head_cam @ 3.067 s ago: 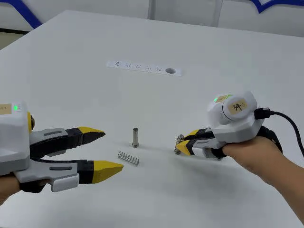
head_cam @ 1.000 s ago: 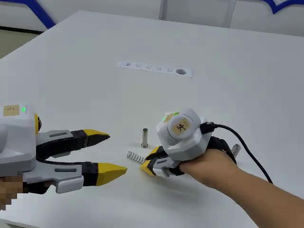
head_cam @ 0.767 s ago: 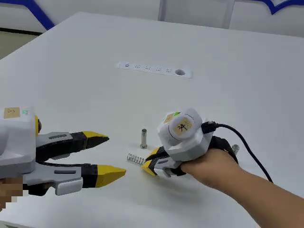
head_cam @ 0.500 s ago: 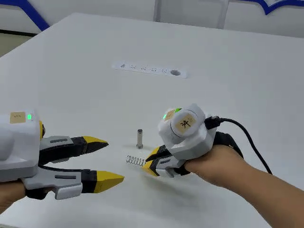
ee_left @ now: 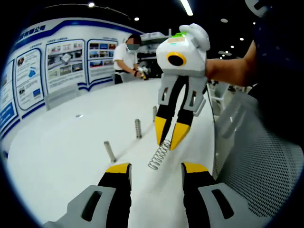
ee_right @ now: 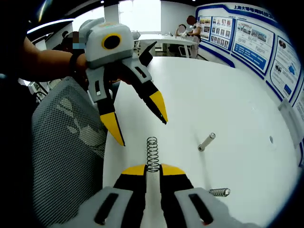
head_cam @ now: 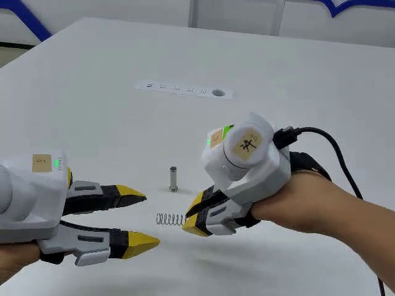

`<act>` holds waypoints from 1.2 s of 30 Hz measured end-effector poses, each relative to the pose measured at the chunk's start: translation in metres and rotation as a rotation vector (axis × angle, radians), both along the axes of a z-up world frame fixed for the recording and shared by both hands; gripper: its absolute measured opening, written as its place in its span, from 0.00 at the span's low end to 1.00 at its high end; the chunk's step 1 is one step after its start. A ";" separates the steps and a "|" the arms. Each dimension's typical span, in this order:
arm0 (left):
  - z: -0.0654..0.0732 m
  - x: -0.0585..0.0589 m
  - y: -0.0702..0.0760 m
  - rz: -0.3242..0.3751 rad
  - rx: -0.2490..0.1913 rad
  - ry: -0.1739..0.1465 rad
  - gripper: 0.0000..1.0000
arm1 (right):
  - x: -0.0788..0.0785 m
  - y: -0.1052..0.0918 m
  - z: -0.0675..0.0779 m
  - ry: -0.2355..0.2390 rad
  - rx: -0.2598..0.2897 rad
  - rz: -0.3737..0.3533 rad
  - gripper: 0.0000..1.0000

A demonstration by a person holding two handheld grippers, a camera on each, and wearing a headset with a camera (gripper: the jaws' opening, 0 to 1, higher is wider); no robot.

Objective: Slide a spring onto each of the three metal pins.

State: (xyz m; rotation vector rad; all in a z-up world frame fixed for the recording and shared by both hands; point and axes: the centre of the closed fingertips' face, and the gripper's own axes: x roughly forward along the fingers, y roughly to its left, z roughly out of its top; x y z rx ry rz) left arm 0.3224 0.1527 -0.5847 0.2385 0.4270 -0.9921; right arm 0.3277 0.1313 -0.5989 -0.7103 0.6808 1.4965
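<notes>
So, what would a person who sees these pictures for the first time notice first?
The eye goes first to the right gripper in the middle of the head view, its jaws pinching one end of a spring that lies on the white table. Facing it from the lower left, the left gripper is held with jaws wide open. Just behind the spring a bare metal pin stands upright.

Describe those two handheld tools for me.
The left tool and right tool are white plastic bodies with black jaws tipped yellow. The right carries a round tan sticker and a black cable; the left a small tan label.
</notes>
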 end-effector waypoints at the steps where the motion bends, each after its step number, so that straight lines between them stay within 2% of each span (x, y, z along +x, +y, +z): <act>1: -0.002 -0.001 -0.001 -0.013 0.011 -0.003 0.42 | -0.003 0.001 0.002 0.000 -0.003 0.010 0.11; 7: -0.007 -0.007 -0.006 -0.077 0.065 -0.024 0.33 | -0.011 0.002 0.006 0.002 -0.021 0.047 0.11; 14: -0.006 -0.009 -0.010 -0.106 0.069 -0.032 0.20 | -0.017 0.004 0.014 0.001 -0.023 0.064 0.11; 18: -0.003 -0.008 -0.011 -0.107 0.068 -0.045 0.14 | -0.017 0.007 0.023 -0.001 -0.003 0.064 0.11; 23: -0.001 -0.007 -0.010 -0.098 0.062 -0.048 0.13 | -0.019 0.013 0.035 -0.014 0.035 0.066 0.11; 36: 0.007 -0.007 -0.017 -0.095 0.028 -0.050 0.12 | -0.019 0.033 0.064 -0.007 0.212 0.043 0.11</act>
